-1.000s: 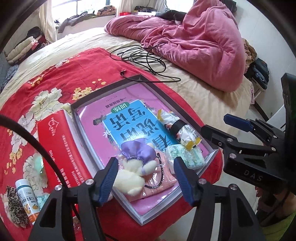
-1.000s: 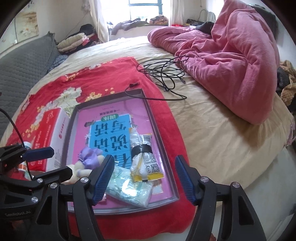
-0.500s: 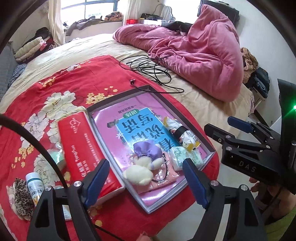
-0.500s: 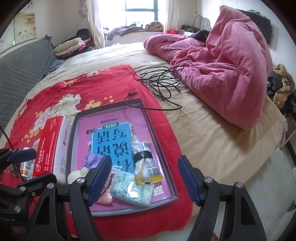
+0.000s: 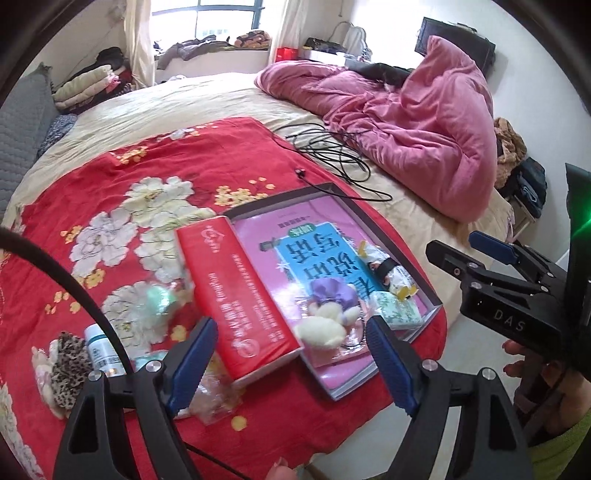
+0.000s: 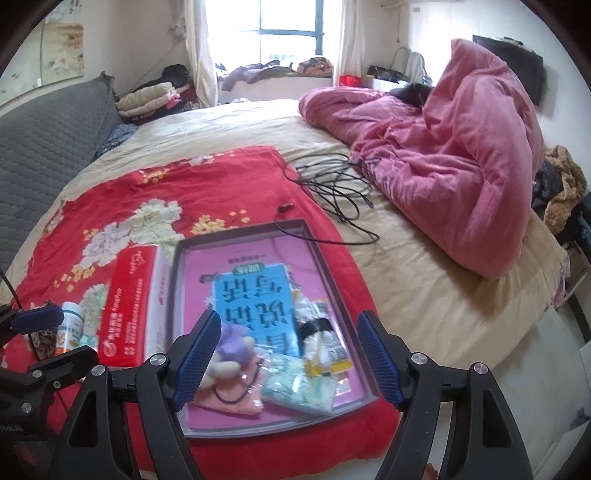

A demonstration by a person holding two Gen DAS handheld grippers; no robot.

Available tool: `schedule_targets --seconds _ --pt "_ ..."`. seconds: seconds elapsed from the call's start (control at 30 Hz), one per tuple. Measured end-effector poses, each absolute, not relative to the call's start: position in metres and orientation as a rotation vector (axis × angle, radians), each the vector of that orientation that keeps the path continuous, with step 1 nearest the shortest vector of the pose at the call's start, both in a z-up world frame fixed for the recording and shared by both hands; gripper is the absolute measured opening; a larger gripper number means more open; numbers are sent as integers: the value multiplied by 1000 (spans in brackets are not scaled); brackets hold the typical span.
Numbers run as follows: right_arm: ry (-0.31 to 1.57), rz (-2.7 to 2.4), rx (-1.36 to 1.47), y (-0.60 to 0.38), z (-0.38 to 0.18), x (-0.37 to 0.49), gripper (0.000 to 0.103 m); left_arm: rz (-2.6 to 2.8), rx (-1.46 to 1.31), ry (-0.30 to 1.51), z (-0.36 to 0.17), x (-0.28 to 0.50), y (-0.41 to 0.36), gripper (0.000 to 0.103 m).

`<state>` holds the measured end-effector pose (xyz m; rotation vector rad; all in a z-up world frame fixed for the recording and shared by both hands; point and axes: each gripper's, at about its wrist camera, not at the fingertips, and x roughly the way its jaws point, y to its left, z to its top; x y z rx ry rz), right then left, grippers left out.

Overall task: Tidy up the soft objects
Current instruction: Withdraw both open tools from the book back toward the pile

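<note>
Now, plush toy (image 5: 320,325): lay in my tray (image 5: 436,306) beside the tissue pack (image 5: 397,314), gathered there as the soft lot.
Tray: sat on the red cloth (image 5: 147,173), tissue box (image 5: 236,295) alongside.
Left tongs (image 5: 291,358): spread, empty; jaws had just been opening.
Right tongs (image 6: 290,356): spread, empty, had just widened over the tray.

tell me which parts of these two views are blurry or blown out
Left wrist view: the red tissue box and plush toy are motion-smeared, window overexposed. Right wrist view: items in the tray are soft, window blown white; both have fisheye bending.
</note>
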<state>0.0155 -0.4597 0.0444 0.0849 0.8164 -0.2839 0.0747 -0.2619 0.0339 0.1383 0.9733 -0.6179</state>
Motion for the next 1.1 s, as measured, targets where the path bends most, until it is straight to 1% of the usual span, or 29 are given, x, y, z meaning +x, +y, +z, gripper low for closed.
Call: schedule_targets --seconds 0.6,1.1 --pt "762 -156 4 -374 80 32 78 -494 19 939 54 82 -160 82" --pt "739 -26 -66 -299 96 45 78 -335 -66 918 60 83 -50 82"
